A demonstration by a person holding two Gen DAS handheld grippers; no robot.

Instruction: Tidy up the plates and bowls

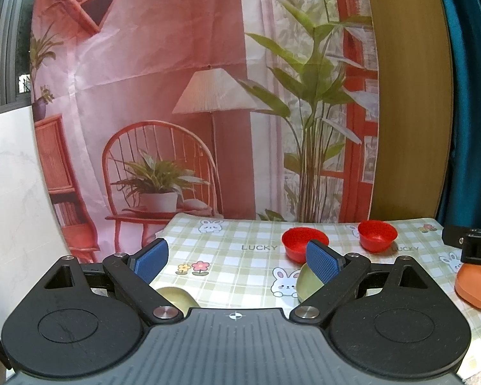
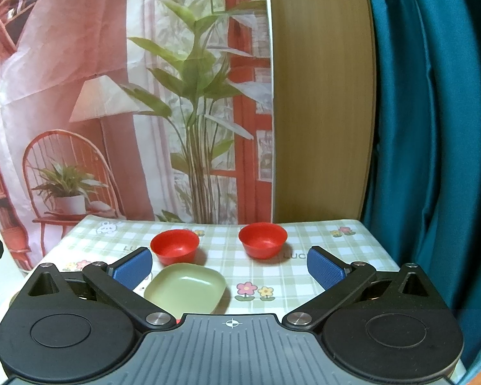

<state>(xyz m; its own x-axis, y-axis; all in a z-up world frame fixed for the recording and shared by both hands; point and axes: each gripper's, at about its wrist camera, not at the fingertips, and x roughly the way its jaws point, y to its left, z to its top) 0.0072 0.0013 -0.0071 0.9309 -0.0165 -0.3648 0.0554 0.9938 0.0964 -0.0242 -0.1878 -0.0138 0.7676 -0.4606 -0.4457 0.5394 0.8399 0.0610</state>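
Observation:
Two red bowls stand on the checked tablecloth: one point(image 2: 174, 246) at centre left and one point(image 2: 263, 240) to its right. They also show in the left wrist view as the nearer bowl point(image 1: 304, 243) and the farther bowl point(image 1: 377, 235). A square green plate point(image 2: 186, 288) lies in front of the left bowl, partly seen in the left wrist view point(image 1: 308, 282). A second green dish point(image 1: 176, 298) sits low behind the left gripper's body. An orange dish point(image 1: 476, 285) lies at the right edge. My left gripper point(image 1: 237, 261) is open and empty. My right gripper point(image 2: 229, 268) is open and empty above the table.
The table point(image 2: 336, 276) ends close to a printed fabric backdrop point(image 1: 176, 96). A wooden panel point(image 2: 320, 96) and a teal curtain point(image 2: 433, 128) stand behind on the right. The right gripper's black body point(image 1: 471, 245) shows at the right edge of the left wrist view.

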